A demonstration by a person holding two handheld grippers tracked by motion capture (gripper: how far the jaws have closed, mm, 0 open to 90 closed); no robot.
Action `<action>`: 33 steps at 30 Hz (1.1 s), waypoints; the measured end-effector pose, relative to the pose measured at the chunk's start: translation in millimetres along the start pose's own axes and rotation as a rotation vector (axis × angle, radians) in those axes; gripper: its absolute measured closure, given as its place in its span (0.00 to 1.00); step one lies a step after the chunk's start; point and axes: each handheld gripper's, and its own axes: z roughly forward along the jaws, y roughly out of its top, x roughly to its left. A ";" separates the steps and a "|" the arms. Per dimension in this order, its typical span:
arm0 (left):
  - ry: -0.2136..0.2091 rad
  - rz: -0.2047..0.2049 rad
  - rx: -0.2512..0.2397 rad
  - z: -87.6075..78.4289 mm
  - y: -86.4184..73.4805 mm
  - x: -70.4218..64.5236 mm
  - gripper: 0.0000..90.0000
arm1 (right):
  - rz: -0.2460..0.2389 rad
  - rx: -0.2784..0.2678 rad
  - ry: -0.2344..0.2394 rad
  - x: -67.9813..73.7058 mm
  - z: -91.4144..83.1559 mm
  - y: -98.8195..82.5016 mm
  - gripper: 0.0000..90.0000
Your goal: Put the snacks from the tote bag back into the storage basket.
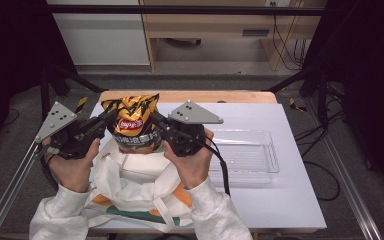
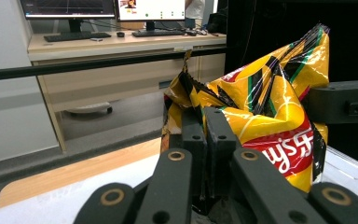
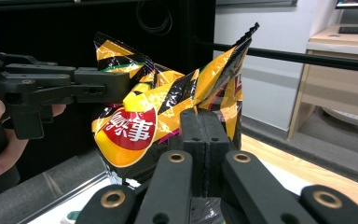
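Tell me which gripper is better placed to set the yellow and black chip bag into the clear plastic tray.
Probably the right gripper. Both it and the left gripper are shut on the yellow and black chip bag, held over the white cloth tote bag, but the clear plastic tray lies on the right gripper's side.

**Both grippers clamped, hands up close together**

Two forearms in white sleeves come in from the bottom of the high view and angle toward each other. The left hand (image 1: 72,167) wraps the handle of the left gripper (image 1: 111,116), which points inward to the right. The right hand (image 1: 192,162) holds the right gripper (image 1: 156,120), pointing inward to the left, so the two tips face each other, near but apart. In each gripper view the black jaws are pressed together, pinching the chip bag (image 1: 132,125) by its side edges. Each gripper carries a grey three-cornered plate on top, and a black cable trails off the right one.
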 end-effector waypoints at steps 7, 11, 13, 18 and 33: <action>-0.017 0.009 -0.002 16.0 8.9 -12.9 0.98 | 0.002 -0.010 -0.031 -13.0 -12.3 3.8 1.00; -0.029 0.017 -0.001 28.0 12.7 -23.6 0.98 | 0.004 -0.013 -0.059 -22.2 -22.2 5.4 1.00; -0.034 0.025 -0.001 33.7 14.4 -29.5 0.98 | 0.006 -0.014 -0.071 -27.7 -27.4 5.3 1.00; -0.042 0.035 0.000 44.9 16.5 -41.2 0.98 | 0.013 -0.014 -0.095 -38.0 -37.1 4.4 1.00; -0.093 0.043 -0.008 86.3 9.3 -77.3 0.98 | 0.030 -0.011 -0.171 -74.3 -70.4 -9.9 1.00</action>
